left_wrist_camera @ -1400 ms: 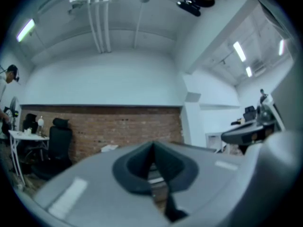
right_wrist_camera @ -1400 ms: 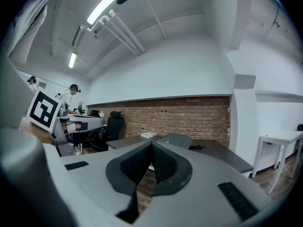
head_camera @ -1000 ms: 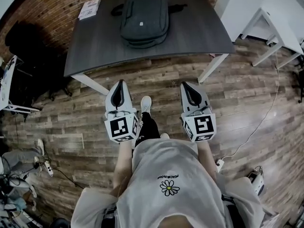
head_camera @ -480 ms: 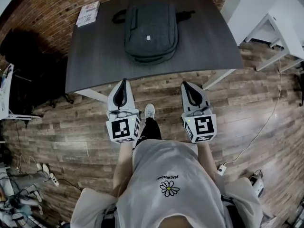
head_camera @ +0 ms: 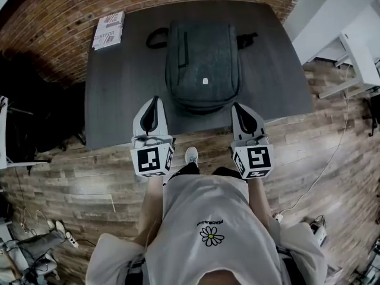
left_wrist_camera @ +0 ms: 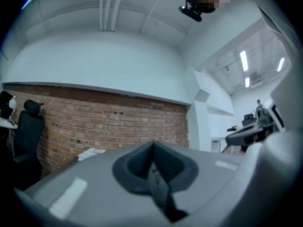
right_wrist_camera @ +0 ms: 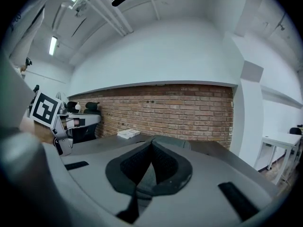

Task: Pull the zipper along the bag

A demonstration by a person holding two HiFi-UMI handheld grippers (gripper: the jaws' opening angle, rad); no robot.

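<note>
Head view: bag (head_camera: 203,64), probably soft and slack, on table (head_camera: 113,100) (zipper tab unseen): pinch tab, brace fabric; left gripper (head_camera: 155,100), right gripper (head_camera: 238,107) pressed together, empty.

I see the bag (head_camera: 203,64), a dark grey backpack, lying flat with its front panel up on the dark table (head_camera: 119,88). Its length runs away from me and its rounded end sits close to the table's near edge. A small pale tag (head_camera: 205,81) marks the middle of the panel, a short straight zipper line (head_camera: 185,41) runs along its far left part, and a looped strap (head_camera: 157,38) sticks out at the far left corner. I can't make out a slider.
</note>
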